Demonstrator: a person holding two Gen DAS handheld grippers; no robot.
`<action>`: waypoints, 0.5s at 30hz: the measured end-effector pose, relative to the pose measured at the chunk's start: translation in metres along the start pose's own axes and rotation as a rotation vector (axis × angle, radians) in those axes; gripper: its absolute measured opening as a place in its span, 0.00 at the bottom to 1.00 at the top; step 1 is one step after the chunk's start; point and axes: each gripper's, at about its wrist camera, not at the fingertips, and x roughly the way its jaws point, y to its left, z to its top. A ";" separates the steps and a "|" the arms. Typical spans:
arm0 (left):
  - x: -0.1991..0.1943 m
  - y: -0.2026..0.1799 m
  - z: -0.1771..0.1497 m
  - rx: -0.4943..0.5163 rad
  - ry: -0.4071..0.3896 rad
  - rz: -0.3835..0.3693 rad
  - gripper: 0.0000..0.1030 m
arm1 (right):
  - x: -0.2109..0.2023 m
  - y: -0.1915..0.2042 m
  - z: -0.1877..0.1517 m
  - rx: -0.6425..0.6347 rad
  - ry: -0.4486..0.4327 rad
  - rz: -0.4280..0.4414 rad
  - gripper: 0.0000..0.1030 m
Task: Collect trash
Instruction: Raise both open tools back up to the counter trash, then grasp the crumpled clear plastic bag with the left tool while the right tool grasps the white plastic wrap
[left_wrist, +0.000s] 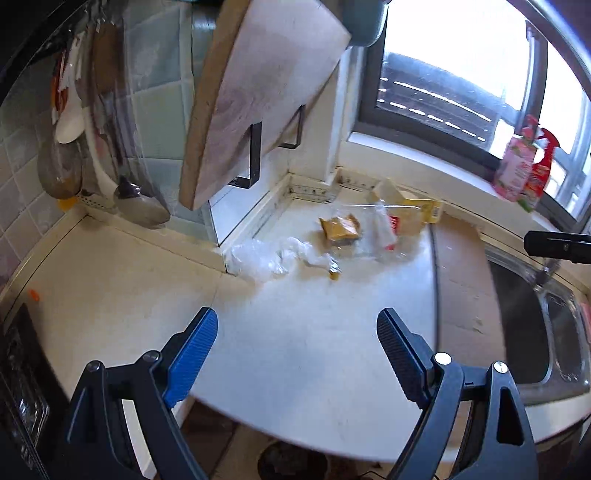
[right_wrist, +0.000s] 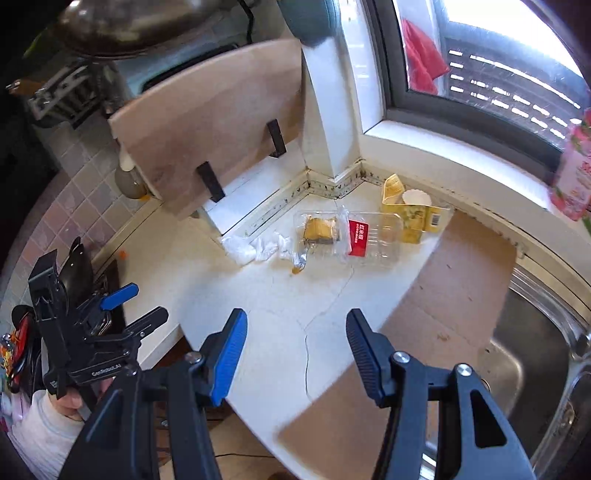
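Observation:
Trash lies in the far corner of the white counter (left_wrist: 295, 332) under the window. There is a crumpled clear plastic bag (left_wrist: 258, 254) (right_wrist: 255, 245), a brown food wrapper (left_wrist: 340, 227) inside a clear plastic clamshell with a red label (right_wrist: 356, 232), and a yellow carton with a paper cup (left_wrist: 410, 206) (right_wrist: 410, 206). My left gripper (left_wrist: 297, 325) hovers open over bare counter, well short of the trash. My right gripper (right_wrist: 297, 325) is also open and holds nothing. In the right wrist view the left gripper (right_wrist: 125, 306) shows at the left, held by a hand (right_wrist: 70, 400).
A wooden cutting board (left_wrist: 258, 92) (right_wrist: 207, 147) leans on a black stand by the wall. A cardboard sheet (left_wrist: 461, 280) (right_wrist: 454, 280) covers the counter beside the steel sink (right_wrist: 535, 350). Utensils (left_wrist: 74, 147) hang at the left. A pink spray bottle (left_wrist: 524, 166) stands on the windowsill.

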 end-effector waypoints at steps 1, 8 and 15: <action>0.014 0.001 0.003 -0.002 -0.002 0.005 0.84 | 0.013 -0.004 0.004 0.006 0.010 0.009 0.54; 0.114 0.010 0.016 -0.017 -0.005 0.021 0.81 | 0.104 -0.029 0.018 0.041 0.103 0.103 0.54; 0.171 0.019 0.019 -0.028 0.030 0.082 0.70 | 0.144 -0.034 0.016 0.044 0.161 0.148 0.54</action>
